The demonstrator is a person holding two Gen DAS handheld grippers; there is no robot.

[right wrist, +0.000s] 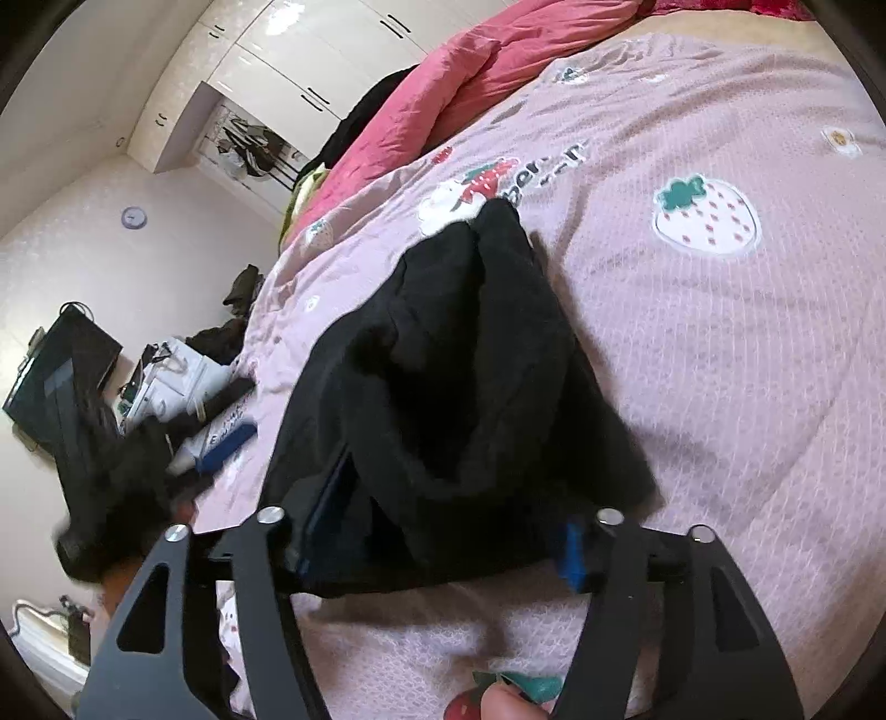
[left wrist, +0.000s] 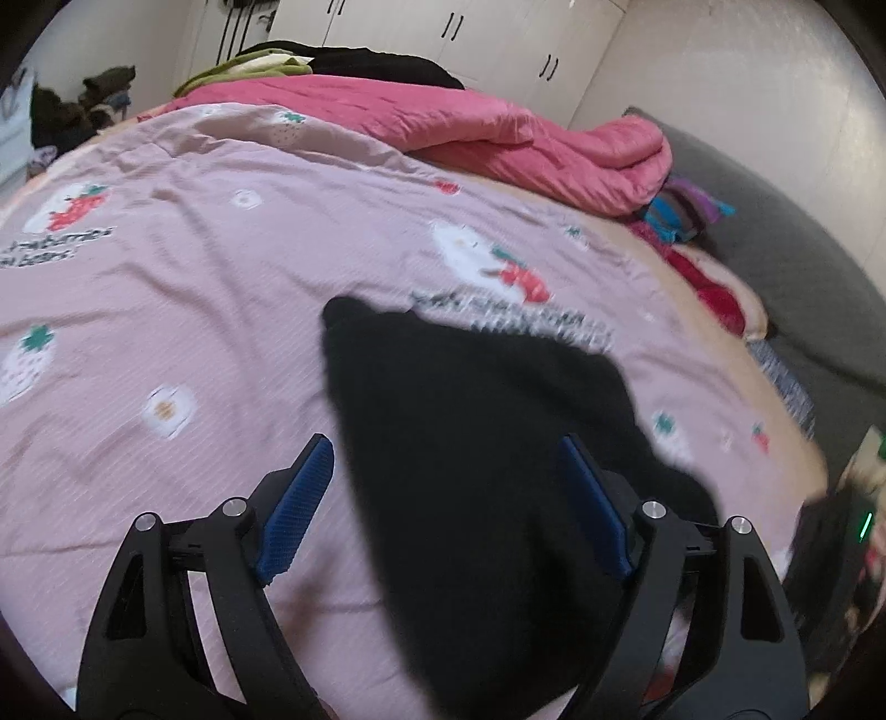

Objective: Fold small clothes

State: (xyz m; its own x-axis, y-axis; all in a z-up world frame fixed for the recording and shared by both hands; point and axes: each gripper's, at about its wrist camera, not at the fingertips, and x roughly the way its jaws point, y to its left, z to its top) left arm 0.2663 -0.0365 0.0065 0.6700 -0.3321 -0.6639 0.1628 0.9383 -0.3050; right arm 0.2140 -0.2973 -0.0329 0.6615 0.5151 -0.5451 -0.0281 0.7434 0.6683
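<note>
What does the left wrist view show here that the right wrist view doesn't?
Only the left wrist view shows the grey sofa beside the bed and the colourful clothes under the pink quilt's end. Only the right wrist view shows the floor clutter, including a black case, and a round wall fixture. Both share the black garment on the strawberry-print cover, the pink quilt and the white wardrobe. The left gripper is open.

dark print on the pink bedsheet (left wrist: 166,288) and the tube (right wrist: 213,437) label is too blurred to read.
</note>
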